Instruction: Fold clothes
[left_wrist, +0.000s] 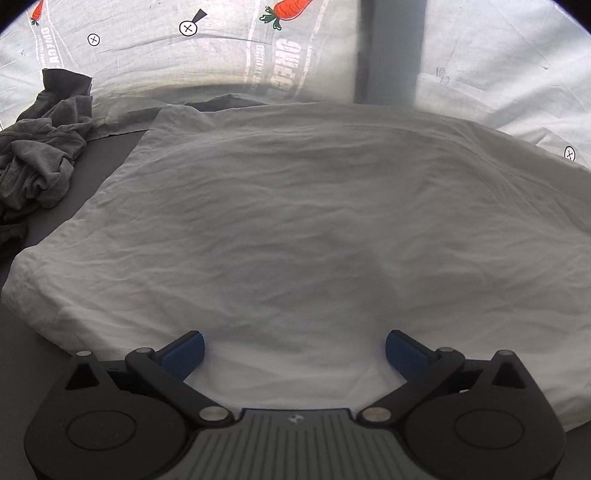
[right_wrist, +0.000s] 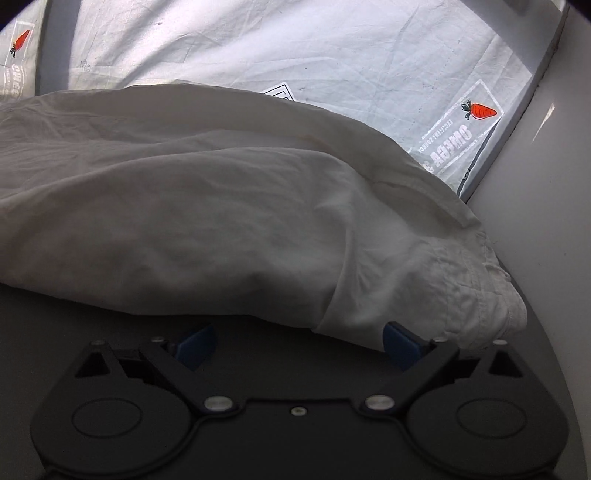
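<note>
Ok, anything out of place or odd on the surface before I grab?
Only the grey garment, crumpled in a heap left of the white garment, which lies flat but wrinkled. Both grippers, left and right, are open.

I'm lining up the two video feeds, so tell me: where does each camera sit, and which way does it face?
Left wrist: sits on the left gripper, looking low across the wrinkled white cloth garment; open blue-padded fingers over its near edge; crumpled grey garment at left.
Right wrist: sits on the right gripper, facing the garment's hemmed end; open fingers at its edge.
Shared: the white garment and the carrot-printed plastic sheet behind it.
</note>
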